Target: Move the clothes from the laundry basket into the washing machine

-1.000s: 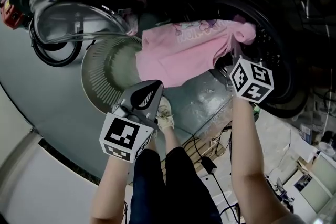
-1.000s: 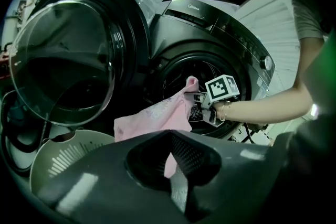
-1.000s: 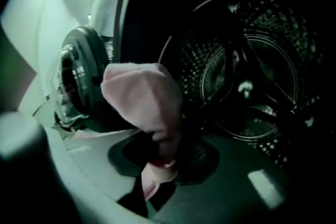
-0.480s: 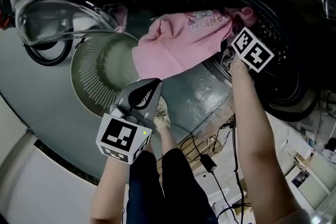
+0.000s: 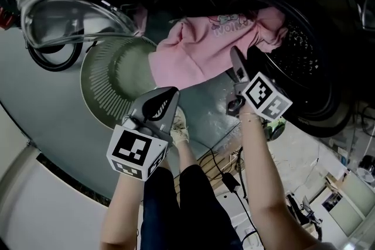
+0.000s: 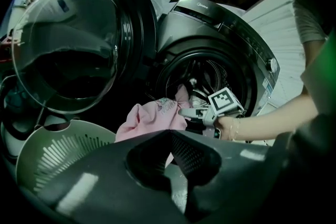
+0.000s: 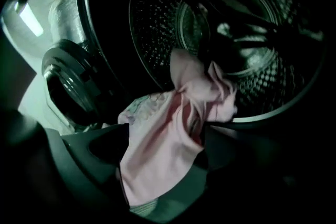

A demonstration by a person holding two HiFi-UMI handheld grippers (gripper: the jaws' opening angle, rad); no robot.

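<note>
On the grey floor (image 5: 211, 105): washing machine (image 5: 313, 111); laundry basket (image 5: 111, 85) just beside its open door; cabled adapter (image 5: 229, 181) near its front.

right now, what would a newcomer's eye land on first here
The pink garment draped over the open mouth of the washing machine, half in its dark drum, half hanging out. The right tongs beside it have just been opening and stand wide, the garment's edge between them, ungripped. The pale slotted laundry basket sits to its left.
</note>
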